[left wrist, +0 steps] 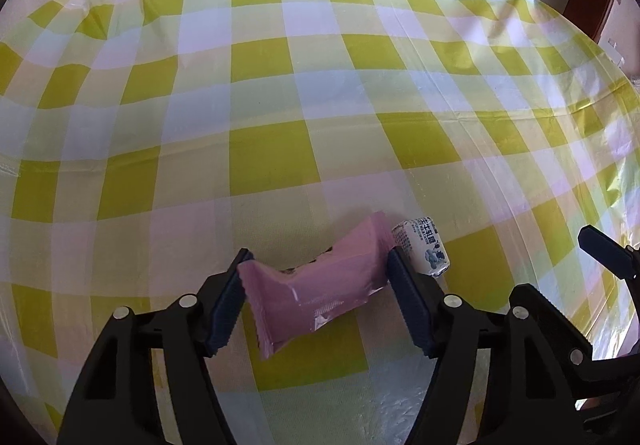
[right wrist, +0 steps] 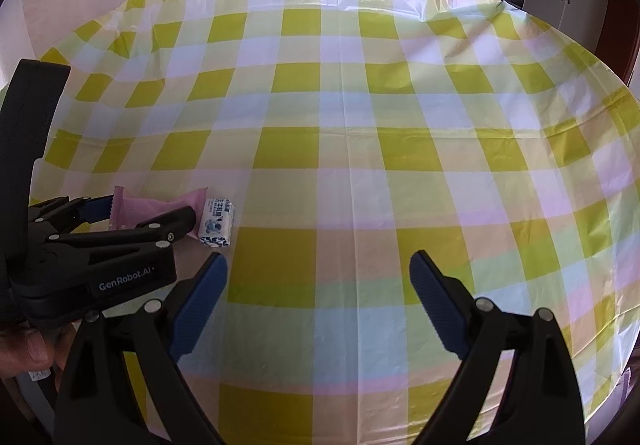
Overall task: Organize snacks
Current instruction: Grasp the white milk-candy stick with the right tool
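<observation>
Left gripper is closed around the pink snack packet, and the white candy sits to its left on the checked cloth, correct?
Not quite. The left wrist view shows the white candy to the right of the pink snack packet, not left. The left gripper does bracket the packet on the checked cloth.

Two wrist fisheyes, steeply down, close over the checked tablecloth (left wrist: 320, 85), both sharing its pink packet (left wrist: 316, 285).

1. Both views bright, soft daylight, no harsh highlights.
2. Glare patches on the glossy checked tablecloth (left wrist: 320, 93), strongest along the far wrinkles and at the right edge.
3. Shadows faint; only a soft one under the pink packet (left wrist: 316, 285).
4. Heavy fisheye bowing; black vignette in the corners.
5. Focus sharp in the centre, softer toward the rim. No motion blur.
6. Colours slightly washed, pinkish-green tint.
</observation>
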A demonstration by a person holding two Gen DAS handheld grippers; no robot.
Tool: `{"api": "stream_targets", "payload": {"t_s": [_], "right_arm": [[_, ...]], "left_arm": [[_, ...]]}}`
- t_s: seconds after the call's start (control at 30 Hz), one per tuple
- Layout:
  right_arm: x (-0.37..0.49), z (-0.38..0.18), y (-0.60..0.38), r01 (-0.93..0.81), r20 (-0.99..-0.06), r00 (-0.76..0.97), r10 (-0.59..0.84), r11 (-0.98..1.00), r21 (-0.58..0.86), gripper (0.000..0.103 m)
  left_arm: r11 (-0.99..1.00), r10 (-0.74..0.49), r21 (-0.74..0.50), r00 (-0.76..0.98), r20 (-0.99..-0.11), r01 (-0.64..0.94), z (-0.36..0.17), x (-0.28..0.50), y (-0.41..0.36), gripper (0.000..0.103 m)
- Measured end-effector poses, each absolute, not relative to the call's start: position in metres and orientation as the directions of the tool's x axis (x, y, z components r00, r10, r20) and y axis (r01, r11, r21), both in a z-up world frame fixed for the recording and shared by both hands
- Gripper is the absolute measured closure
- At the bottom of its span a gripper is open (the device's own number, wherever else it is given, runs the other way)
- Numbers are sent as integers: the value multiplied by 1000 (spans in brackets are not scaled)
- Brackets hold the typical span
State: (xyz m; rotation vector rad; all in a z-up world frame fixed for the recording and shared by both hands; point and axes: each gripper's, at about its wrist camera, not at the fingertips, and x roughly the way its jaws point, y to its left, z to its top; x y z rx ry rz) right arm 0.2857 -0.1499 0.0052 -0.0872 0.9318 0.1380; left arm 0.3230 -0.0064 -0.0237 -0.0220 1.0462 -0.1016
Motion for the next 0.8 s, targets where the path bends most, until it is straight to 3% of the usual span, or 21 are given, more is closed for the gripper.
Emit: {"api": "stream_targets", "payload": {"t_s": [0.03,0.1,0.17,0.23,0.33,0.43,0.47,0.5,0.57,0.67,0.8], "right_arm": [[286,5,-150,-154,-805,589,79,988,-15,11],[287,5,-150,-156,-805,587,83,988,-12,11],[287,6,-150,-157,-803,590,82,987,-14,11],[288,6,-148,-162,-804,588,91,987,-7,11],[291,6,-142,-180,-803,585,110,984,4,11],[294,6,-131,-209,-804,579,137,978,17,11],[296,4,-127,-220,-807,572,147,975,22,11],[298,3,-124,-228,-810,566,157,973,29,11],[302,0,-118,-239,-812,557,174,970,44,11],[308,-2,-109,-258,-812,551,191,965,53,11],[314,-9,-99,-276,-824,535,190,960,42,20]], "left_arm": [[995,-87,-56,499,-862,77,-23,322,-7,45],[997,-77,-60,498,-864,51,-21,320,2,63],[996,-92,-81,497,-863,42,-21,318,11,68],[997,-80,-70,497,-864,37,-22,314,17,81],[992,-124,-121,502,-856,37,-22,309,27,82],[973,-210,-232,508,-835,21,-23,304,42,78],[966,-235,-258,504,-831,24,-23,302,47,71],[966,-237,-258,505,-830,29,-22,299,49,55],[978,-194,-204,522,-830,38,-19,291,52,36],[980,-190,-196,537,-822,46,-17,284,63,34],[984,-168,-166,566,-807,56,-11,279,76,30]]}}
